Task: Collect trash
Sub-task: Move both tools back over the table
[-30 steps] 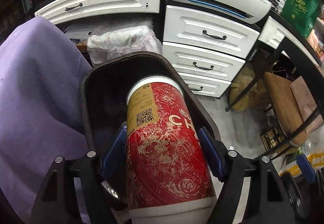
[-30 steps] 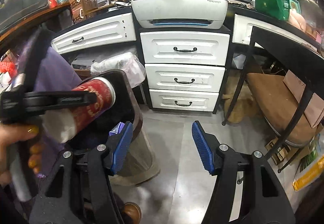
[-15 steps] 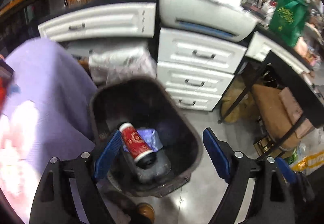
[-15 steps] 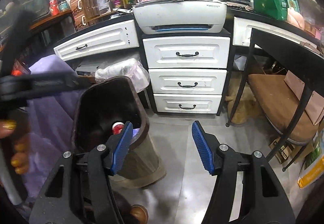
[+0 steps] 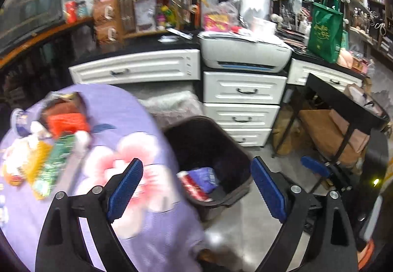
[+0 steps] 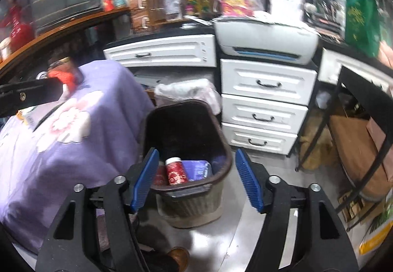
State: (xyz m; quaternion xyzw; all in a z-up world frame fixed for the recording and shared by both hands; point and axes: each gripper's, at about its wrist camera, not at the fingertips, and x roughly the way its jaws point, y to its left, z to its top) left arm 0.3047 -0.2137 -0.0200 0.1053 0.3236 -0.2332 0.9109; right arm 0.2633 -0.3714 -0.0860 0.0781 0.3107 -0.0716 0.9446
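Observation:
A dark bin (image 5: 235, 149) (image 6: 221, 139) stands on the floor beside a table under a purple flowered cloth (image 5: 115, 109) (image 6: 61, 144). Inside it lies the red paper cup (image 6: 175, 171) (image 5: 194, 187) next to a purple wrapper (image 6: 197, 170). My left gripper (image 5: 196, 188) hangs high above the bin and table edge; its jaws are opening, with nothing between them. My right gripper (image 6: 196, 178) hovers over the bin's near rim, its jaws also opening and empty. Several wrappers and packets (image 5: 49, 149) lie on the table at the left.
White drawers (image 5: 242, 109) (image 6: 265, 105) with a printer (image 5: 245, 53) on top stand behind the bin. A black-framed stool (image 5: 343, 129) is at the right. A white bagged bin (image 6: 189, 92) sits under the desk. A shoe (image 6: 180, 256) shows on the floor.
The left gripper let go of the red cup, which dropped into the bin, then rose and pulled back so the table top came into view. The right gripper rose a little and widened.

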